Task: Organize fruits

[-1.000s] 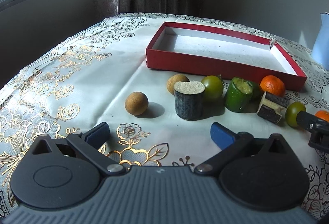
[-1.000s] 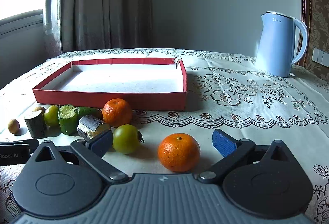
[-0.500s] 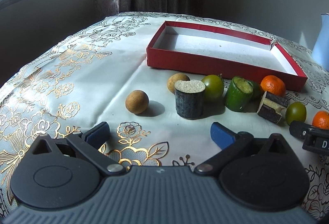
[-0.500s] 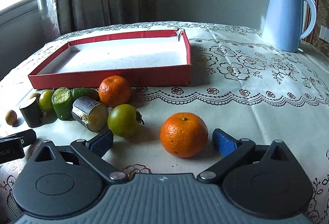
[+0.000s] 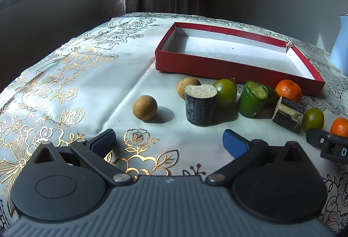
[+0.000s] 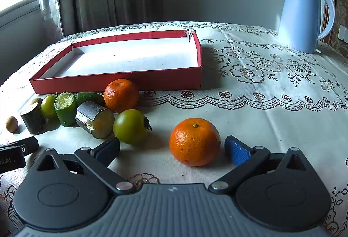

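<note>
Left wrist view: left gripper low over the worktop, fingers spread, holding nothing; brown longan ahead, red tray beyond.

Right wrist view: right gripper fingers spread around a mandarin, right pad just beside it, not pinching. Green tomato left. Blue kettle far right, on floral cloth.

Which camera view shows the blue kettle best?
The right wrist view: the kettle stands whole on the tablecloth, with handle and lid visible. The left wrist view shows only a cropped blue sliver at its right edge.
</note>
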The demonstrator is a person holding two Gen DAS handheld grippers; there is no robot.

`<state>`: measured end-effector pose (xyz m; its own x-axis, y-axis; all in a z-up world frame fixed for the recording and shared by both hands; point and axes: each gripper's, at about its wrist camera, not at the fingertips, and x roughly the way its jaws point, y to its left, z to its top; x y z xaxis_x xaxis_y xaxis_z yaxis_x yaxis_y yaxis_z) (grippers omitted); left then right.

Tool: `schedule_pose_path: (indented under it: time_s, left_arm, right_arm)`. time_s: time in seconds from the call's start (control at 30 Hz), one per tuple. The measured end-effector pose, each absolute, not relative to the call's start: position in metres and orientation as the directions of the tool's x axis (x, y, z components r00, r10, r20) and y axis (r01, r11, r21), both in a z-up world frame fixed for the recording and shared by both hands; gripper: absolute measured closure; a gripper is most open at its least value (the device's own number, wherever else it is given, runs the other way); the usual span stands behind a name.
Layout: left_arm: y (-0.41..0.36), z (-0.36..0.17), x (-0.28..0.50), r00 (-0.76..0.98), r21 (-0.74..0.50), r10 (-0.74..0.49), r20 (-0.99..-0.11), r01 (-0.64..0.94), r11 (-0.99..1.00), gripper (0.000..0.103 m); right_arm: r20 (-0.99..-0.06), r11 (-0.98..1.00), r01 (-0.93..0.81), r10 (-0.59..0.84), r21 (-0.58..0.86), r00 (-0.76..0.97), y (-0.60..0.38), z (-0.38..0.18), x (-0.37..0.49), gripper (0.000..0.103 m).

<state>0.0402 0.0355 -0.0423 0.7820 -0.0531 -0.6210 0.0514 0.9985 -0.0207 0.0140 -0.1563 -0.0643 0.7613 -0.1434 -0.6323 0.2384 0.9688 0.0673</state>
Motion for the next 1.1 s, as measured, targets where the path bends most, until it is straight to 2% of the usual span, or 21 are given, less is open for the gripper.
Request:
schedule_pose_path:
  time_s: [0.67, 1.1]
  left_arm:
    - [0.036, -0.043, 0.04, 0.782, -0.021, -0.053, -0.62, 0.051, 0.998, 0.0]
    - [0.036, -0.043, 0.04, 0.783, -0.021, -0.054, -0.62, 0.052, 0.998, 0.0]
  right_arm:
    - [-0.631, 0.971, 0.23, -0.136, 0.07, 0.764, -0.157, -0.064, 0.013, 0.0]
    - [-0.596, 0.988, 0.118, -0.034, 0.101, 0.802, -0.168, -0.059, 0.002, 0.0]
